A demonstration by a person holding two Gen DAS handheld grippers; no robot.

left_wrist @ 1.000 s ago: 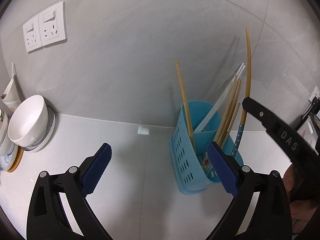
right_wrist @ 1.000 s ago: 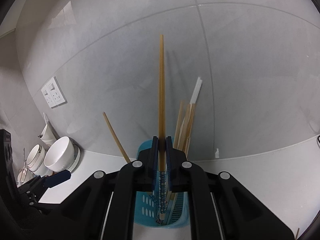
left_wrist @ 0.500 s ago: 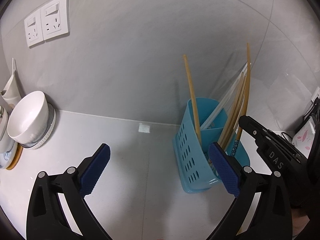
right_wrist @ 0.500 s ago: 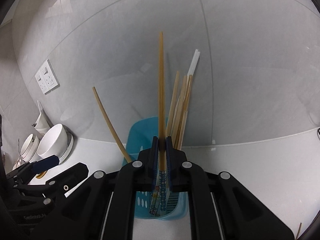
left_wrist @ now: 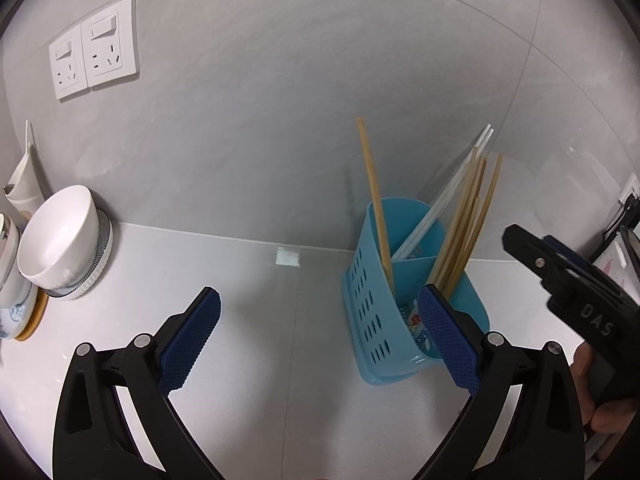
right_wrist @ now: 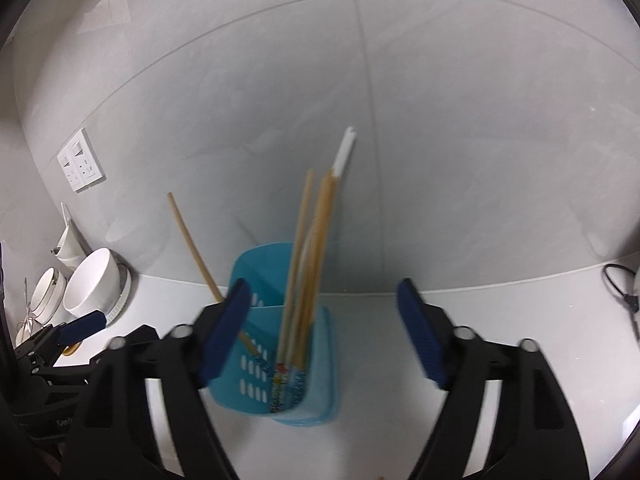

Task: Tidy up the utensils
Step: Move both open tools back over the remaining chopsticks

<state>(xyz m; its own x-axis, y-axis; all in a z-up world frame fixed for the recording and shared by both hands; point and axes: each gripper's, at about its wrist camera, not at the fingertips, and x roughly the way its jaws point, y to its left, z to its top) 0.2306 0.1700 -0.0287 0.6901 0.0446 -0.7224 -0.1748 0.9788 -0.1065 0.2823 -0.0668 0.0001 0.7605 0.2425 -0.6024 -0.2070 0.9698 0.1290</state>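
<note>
A blue perforated utensil holder (left_wrist: 380, 312) stands on the white counter against the wall; it also shows in the right wrist view (right_wrist: 280, 376). Several wooden chopsticks (left_wrist: 468, 224) and white ones (left_wrist: 440, 204) lean in its right compartment, and one wooden chopstick (left_wrist: 374, 200) leans in the left one. My left gripper (left_wrist: 320, 340) is open and empty, low in front of the holder. My right gripper (right_wrist: 324, 336) is open and empty, its jaws spread wide on either side of the holder and the chopsticks (right_wrist: 308, 264).
White bowls (left_wrist: 60, 240) and stacked dishes (left_wrist: 12, 280) sit at the left by the wall. Two wall sockets (left_wrist: 94, 48) are above them. A black cable (right_wrist: 620, 288) lies at the far right. The tiled wall stands close behind the holder.
My right gripper has opened and let go of the long wooden chopstick, which now stands in the holder with the others. The left gripper has stayed open, shifting a little.
</note>
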